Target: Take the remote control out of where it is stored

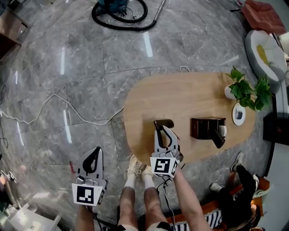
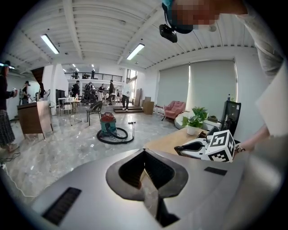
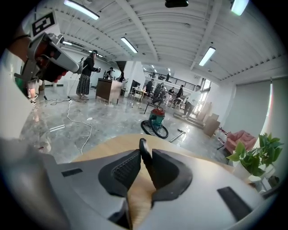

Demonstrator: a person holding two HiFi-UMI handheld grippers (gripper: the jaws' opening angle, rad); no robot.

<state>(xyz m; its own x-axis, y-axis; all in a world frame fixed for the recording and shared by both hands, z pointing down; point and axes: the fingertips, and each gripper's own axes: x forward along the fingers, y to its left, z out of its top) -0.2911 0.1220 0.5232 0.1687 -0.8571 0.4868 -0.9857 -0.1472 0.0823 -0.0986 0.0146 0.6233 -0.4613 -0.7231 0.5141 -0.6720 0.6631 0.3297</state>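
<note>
A black remote control (image 1: 163,122) stands edge-on between the jaws of my right gripper (image 1: 164,129), over the near part of the oval wooden table (image 1: 180,97). In the right gripper view the thin remote (image 3: 145,153) is pinched between the pads of that gripper (image 3: 144,165). A dark brown storage holder (image 1: 205,127) sits to the right of it on the table, with another dark slim item (image 1: 219,138) leaning out of it. My left gripper (image 1: 94,154) hangs over the floor at the lower left, jaws together with nothing in them (image 2: 145,174).
A potted plant (image 1: 247,92) and a white dish (image 1: 238,113) stand at the table's right end. A vacuum cleaner with its hose (image 1: 119,11) lies on the marble floor beyond. A white cable (image 1: 58,103) trails across the floor at left. A seated person (image 1: 235,198) is at lower right.
</note>
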